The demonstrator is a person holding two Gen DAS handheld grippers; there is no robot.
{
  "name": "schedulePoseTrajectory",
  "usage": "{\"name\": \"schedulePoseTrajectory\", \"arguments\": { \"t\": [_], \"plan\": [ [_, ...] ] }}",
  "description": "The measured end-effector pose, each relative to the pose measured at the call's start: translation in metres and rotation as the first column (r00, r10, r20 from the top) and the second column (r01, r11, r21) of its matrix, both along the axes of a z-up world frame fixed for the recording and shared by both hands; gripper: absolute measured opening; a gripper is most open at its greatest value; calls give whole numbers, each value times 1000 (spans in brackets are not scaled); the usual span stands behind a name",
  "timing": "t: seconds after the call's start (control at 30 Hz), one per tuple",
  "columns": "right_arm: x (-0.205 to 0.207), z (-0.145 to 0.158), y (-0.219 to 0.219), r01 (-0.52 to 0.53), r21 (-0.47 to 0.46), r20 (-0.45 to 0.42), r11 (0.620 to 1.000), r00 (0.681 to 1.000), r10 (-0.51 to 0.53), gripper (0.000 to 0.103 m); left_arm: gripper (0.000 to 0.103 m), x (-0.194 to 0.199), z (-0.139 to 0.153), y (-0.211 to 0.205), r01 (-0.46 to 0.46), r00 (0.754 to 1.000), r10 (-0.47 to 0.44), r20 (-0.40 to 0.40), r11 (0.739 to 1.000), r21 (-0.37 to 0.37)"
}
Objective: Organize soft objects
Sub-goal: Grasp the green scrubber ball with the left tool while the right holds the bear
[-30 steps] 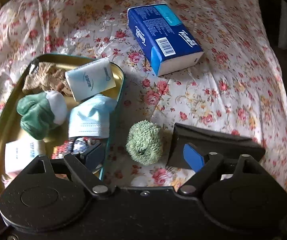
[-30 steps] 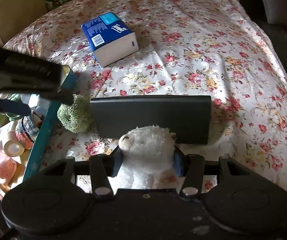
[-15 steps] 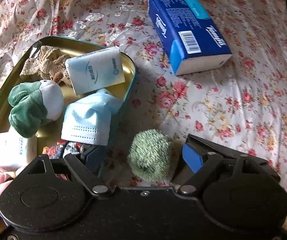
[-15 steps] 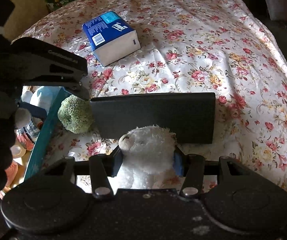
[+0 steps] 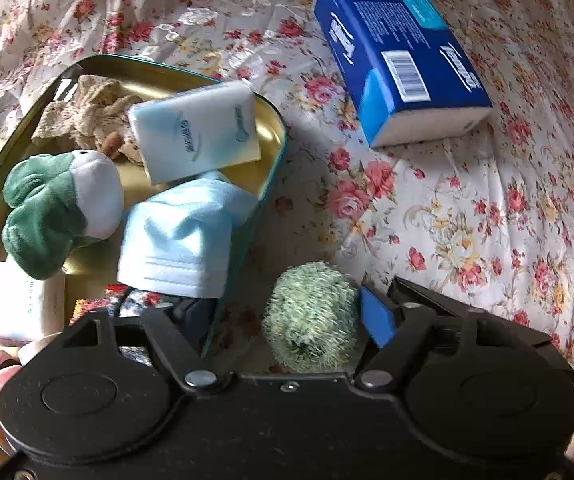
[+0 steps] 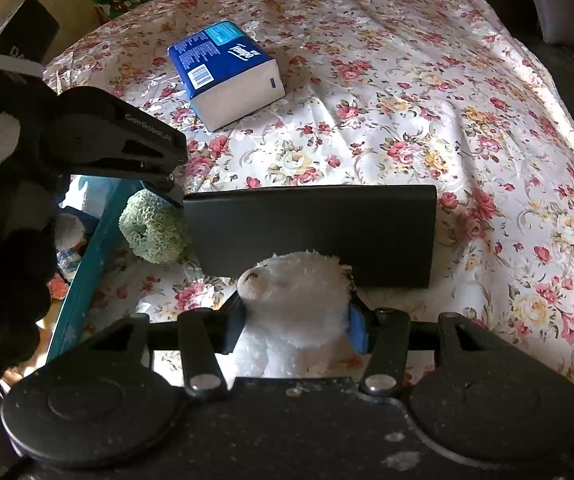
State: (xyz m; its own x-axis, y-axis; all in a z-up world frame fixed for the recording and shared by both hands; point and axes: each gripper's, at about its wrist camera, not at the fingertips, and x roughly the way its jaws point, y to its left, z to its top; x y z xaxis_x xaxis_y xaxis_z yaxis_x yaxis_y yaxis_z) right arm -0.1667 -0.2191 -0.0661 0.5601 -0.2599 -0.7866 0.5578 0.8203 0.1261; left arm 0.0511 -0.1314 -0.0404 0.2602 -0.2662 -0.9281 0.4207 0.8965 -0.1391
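Note:
A fuzzy green scrunchie [image 5: 311,320] lies on the floral bedspread just outside the tin tray [image 5: 275,132]. My left gripper [image 5: 283,316] is open, its fingers either side of the scrunchie, the right pad [image 5: 375,320] touching it. The scrunchie also shows in the right wrist view [image 6: 153,226] under the left gripper's finger. My right gripper [image 6: 297,324] is shut on a white plush bear [image 6: 295,300]. The tray holds a green and white plush [image 5: 55,208], a blue face mask [image 5: 183,240], a tissue pack [image 5: 195,132] and a beige lace cloth [image 5: 83,112].
A blue Tempo tissue box [image 5: 399,56] lies on the bedspread beyond the tray, also in the right wrist view [image 6: 227,72]. A dark flat rectangular case [image 6: 315,232] lies right of the scrunchie. Another white pack [image 5: 15,304] sits at the tray's near end.
My left gripper has moved forward and down, so the scrunchie now sits between its fingers. The right gripper still holds the bear in place.

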Motion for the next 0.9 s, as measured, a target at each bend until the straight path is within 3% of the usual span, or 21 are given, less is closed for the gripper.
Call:
{"name": "schedulePoseTrajectory", "arguments": {
  "t": [0.1, 0.17, 0.23, 0.3, 0.33, 0.53, 0.7, 0.8, 0.9],
  "plan": [
    [0, 0, 0, -2, 1, 2, 1000, 1000, 2, 50, 45, 5, 5, 7, -16, 1000, 15, -7, 999, -34],
    [0, -1, -1, -2, 5, 3, 1000, 1000, 2, 50, 42, 10, 8, 13, -24, 999, 21, -40, 997, -77],
    [0, -1, -1, 0, 6, 1, 1000, 1000, 0, 50, 34, 12, 8, 17, -40, 998, 35, -55, 995, -87],
    [0, -2, -1, 0, 5, -3, 1000, 1000, 0, 50, 18, 12, 9, 20, -48, 998, 44, -51, 995, -83],
    [0, -2, 0, 0, 3, -3, 1000, 1000, 0, 50, 17, 12, 9, 22, -51, 998, 47, -51, 995, -83],
    [-1, -1, 2, -4, -9, -2, 1000, 1000, 4, 50, 20, 8, 15, 24, -23, 999, 20, -35, 996, -89],
    [-1, -1, 3, -9, -19, 1, 1000, 1000, 9, 50, 47, -3, 18, 17, 36, 999, -37, -17, 996, -77],
    [-3, 0, 0, -1, -3, 11, 1000, 1000, 1, 51, 49, -8, 21, 14, 80, 997, -81, -16, 995, -52],
    [-4, 0, -2, 9, 16, 22, 1000, 1000, -9, 51, 50, -12, 28, 11, 191, 982, -191, -4, 981, -33]
  ]
}}
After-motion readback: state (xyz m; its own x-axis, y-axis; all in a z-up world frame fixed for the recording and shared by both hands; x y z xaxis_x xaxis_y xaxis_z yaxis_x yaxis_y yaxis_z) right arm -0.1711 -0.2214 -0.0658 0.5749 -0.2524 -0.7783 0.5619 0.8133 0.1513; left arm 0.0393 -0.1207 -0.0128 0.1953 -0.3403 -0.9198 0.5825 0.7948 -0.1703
